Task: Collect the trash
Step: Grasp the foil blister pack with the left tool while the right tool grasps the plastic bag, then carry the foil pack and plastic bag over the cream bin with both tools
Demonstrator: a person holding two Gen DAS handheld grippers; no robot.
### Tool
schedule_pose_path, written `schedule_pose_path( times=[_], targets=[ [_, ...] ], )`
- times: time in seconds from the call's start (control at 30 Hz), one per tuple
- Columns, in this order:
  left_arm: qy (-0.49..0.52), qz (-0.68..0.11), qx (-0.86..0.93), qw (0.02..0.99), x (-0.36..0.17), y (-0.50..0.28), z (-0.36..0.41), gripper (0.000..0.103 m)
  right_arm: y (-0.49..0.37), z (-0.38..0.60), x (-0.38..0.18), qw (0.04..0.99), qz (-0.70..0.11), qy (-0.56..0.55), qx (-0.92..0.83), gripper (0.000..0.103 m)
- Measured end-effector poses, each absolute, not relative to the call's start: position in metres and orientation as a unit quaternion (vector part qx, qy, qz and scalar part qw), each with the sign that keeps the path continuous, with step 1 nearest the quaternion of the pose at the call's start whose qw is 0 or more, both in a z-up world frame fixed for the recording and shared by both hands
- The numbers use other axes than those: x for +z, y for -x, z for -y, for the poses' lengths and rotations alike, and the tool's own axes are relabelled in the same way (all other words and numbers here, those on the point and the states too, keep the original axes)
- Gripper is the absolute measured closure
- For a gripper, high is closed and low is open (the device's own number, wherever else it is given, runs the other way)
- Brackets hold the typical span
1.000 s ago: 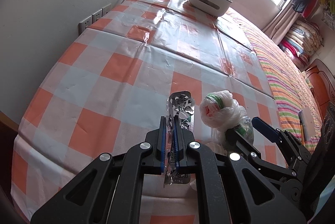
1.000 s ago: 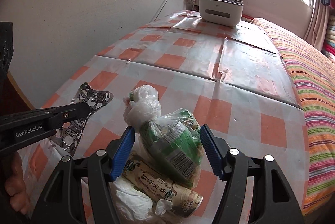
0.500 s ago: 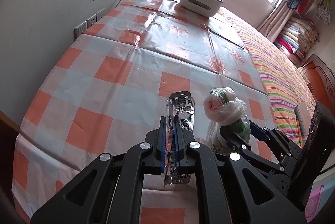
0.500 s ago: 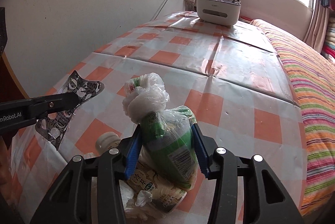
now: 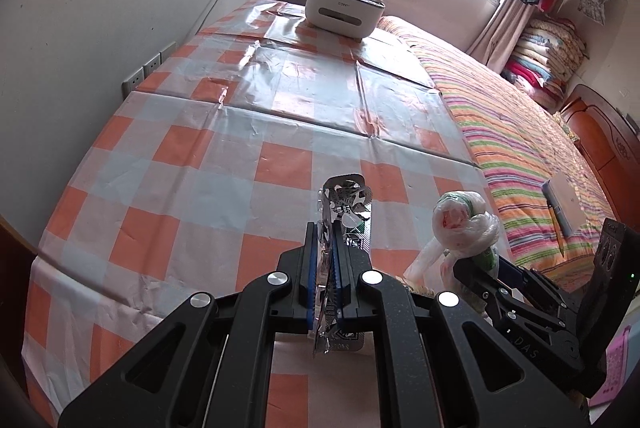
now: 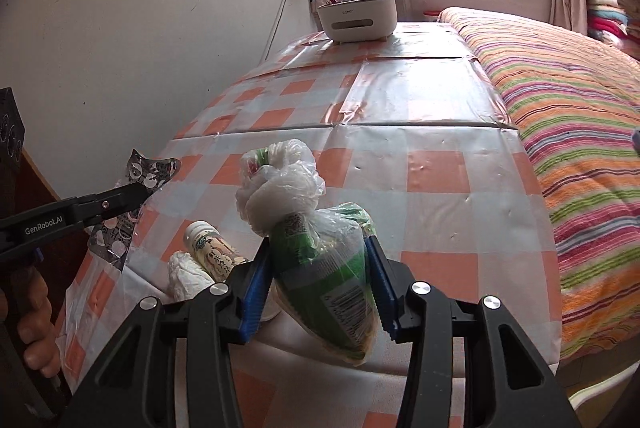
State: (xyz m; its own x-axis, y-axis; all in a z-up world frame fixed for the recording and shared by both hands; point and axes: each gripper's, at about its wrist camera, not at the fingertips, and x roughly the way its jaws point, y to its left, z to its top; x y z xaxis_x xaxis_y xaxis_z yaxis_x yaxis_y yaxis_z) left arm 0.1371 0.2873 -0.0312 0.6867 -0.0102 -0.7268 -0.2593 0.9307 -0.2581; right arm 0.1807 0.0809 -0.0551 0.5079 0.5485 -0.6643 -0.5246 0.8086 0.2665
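Observation:
My left gripper [image 5: 325, 240] is shut on a silver foil wrapper [image 5: 345, 198] with a black-and-white pattern, held above the near end of the checked table. The wrapper also shows at the left of the right wrist view [image 6: 150, 170]. My right gripper [image 6: 318, 260] is shut on a knotted clear plastic bag [image 6: 320, 252] with green packaging inside, lifted off the table; the bag's knot shows in the left wrist view [image 5: 464, 224]. Below it on the table lie a small labelled bottle [image 6: 212, 252] and a crumpled white tissue [image 6: 186, 274].
The table wears an orange-and-white checked cloth [image 5: 208, 164] against a wall on the left. A white organiser box [image 5: 344, 10] stands at the far end. A striped bed [image 6: 568, 116] runs along the table's right side.
My right gripper has closed on the bag and lifted it, uncovering the bottle and tissue below. My left gripper has risen a little with the wrapper still in it.

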Motion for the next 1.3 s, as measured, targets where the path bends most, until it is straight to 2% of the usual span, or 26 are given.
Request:
schedule_pose_path(
  times=[0.67,1.3],
  targets=[
    [0.077,-0.382,-0.002,0.921,-0.020,-0.115,-0.173,0.097,-0.110,0.024,-0.041,0.889,-0.356,-0.060,0.280,0.059],
    [0.029,-0.377,-0.027,0.925,-0.018,-0.112,-0.117,0.097,-0.075,0.097,-0.037,0.912,-0.324,-0.102,0.230,0.059]
  ],
)
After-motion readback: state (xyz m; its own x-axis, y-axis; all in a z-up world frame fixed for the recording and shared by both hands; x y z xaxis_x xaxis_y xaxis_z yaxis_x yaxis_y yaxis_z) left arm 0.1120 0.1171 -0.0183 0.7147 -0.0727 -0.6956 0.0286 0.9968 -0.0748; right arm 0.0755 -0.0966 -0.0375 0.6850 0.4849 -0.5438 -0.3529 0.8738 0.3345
